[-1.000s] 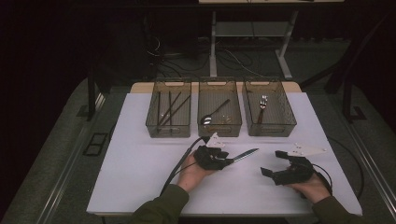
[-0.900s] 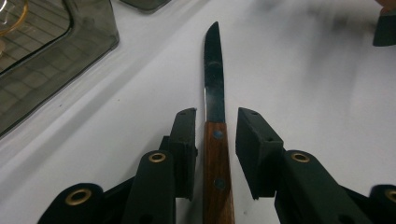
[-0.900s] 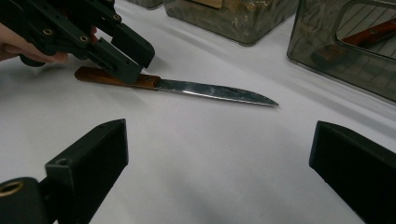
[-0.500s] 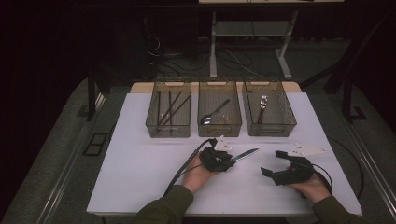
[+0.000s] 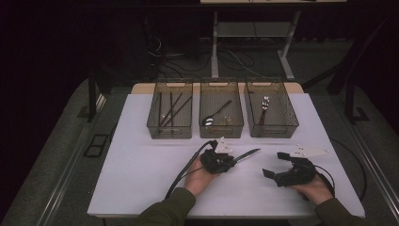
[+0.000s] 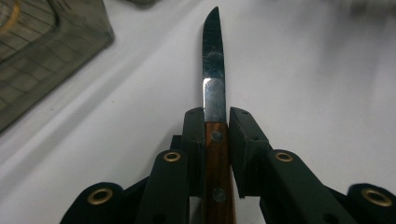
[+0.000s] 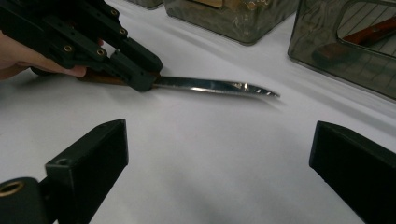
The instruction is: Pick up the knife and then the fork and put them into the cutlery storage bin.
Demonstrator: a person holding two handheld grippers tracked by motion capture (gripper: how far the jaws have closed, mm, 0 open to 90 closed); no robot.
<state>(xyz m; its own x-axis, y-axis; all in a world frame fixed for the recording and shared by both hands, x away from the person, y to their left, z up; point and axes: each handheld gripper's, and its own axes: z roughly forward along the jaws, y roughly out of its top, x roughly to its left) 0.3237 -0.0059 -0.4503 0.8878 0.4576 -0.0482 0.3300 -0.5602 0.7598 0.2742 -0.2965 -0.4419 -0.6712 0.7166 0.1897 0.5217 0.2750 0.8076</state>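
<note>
1. Left tongs (image 5: 227,161) pinch a knife (image 5: 246,155) by its wooden handle; in the left gripper view both black jaws press flat against the handle's sides, blade running straight out ahead.
2. Knife sits low over the white surface (image 5: 141,169), in front of the middle bin (image 5: 221,127). Blade tip points toward the right side. Whether the blade touches the surface or hangs just above it, I can't tell.
3. Right tongs (image 5: 274,165) spread wide and hold nothing, near the surface's right front, a little apart from the knife tip.
4. Three wire bins stand in a row at the back: left bin (image 5: 169,129) holds dark long utensils, middle bin a spoon (image 5: 215,114), right bin (image 5: 272,125) a fork (image 5: 264,104).
5. Judgement: this looks like cutlery sorting. The grasp is secure; carrying the knife to its bin and releasing it remain. The left bin seems the likely home, though its contents are too dark to confirm.
</note>
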